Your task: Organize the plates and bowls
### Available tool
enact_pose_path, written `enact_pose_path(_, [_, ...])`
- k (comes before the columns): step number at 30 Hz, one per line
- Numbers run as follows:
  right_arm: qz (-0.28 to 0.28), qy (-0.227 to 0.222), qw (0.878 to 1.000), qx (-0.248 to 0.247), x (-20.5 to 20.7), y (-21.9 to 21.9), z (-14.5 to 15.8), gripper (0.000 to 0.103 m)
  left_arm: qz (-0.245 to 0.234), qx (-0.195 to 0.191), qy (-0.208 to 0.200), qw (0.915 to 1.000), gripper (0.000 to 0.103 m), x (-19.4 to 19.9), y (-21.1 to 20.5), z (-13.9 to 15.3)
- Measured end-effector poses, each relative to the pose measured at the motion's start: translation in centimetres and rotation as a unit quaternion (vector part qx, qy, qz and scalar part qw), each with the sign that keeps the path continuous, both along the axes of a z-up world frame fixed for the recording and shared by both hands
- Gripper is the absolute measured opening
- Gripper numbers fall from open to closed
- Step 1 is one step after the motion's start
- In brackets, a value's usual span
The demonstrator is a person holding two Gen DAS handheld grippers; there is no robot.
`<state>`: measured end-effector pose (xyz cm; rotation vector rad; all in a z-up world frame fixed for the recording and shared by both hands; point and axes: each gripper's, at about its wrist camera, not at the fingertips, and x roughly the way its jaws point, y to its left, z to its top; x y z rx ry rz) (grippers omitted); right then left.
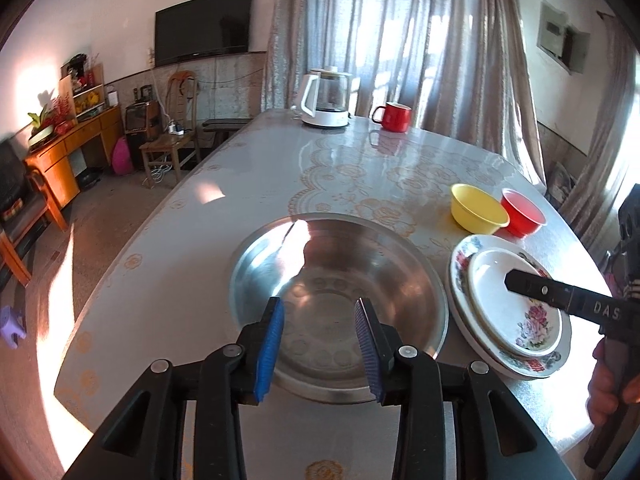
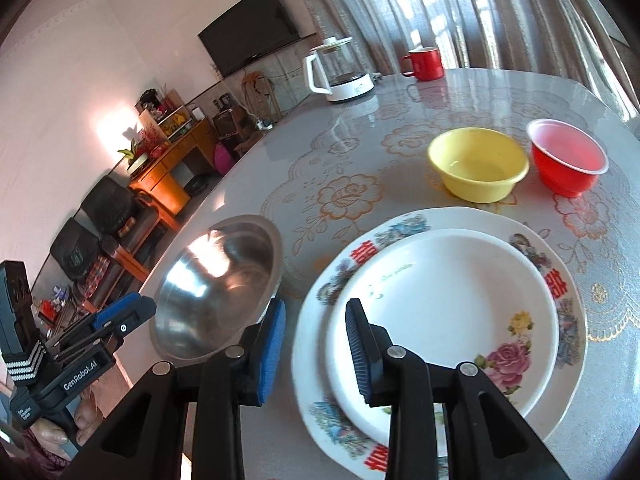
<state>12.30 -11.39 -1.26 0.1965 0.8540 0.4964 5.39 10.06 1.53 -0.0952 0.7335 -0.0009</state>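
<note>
Plates [image 2: 440, 320] sit stacked, small white one on the big floral one, right of the steel bowl [image 1: 336, 304]. Your left gripper [image 1: 320, 352] tilts down over the bowl's near rim, jaws apart, gripping nothing. Your right gripper [image 2: 316, 352] angles down over the plates' near-left edge, jaws also apart and empty.

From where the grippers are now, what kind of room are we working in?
Most likely a home living and dining room. A wall-mounted television hangs above a wooden sideboard, curtains cover the window, and the table has a floral cover with a kettle on it.
</note>
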Motion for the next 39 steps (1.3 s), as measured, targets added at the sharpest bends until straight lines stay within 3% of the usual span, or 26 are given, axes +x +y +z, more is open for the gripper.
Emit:
enact_pose_path(12, [-0.086,0.000,0.996,0.030,1.7,-6.1,0.4,0.032,-0.046,0.024,0.000,0.9986,0.044,2.8,-4.6,0.7])
enact_pose_path(23, [-0.131,0.010,0.991,0.036,3.7,-9.7,-0.1,0.032,-0.079,0.032,0.022,0.9961,0.045,6.3,-8.4,0.5])
enact_pose_path(39, [-0.168,0.030,0.984,0.051,7.3,-12.0,-1.3,0.032,-0.092,0.000,0.082,0.9924,0.045,11.8,-10.8,-0.4])
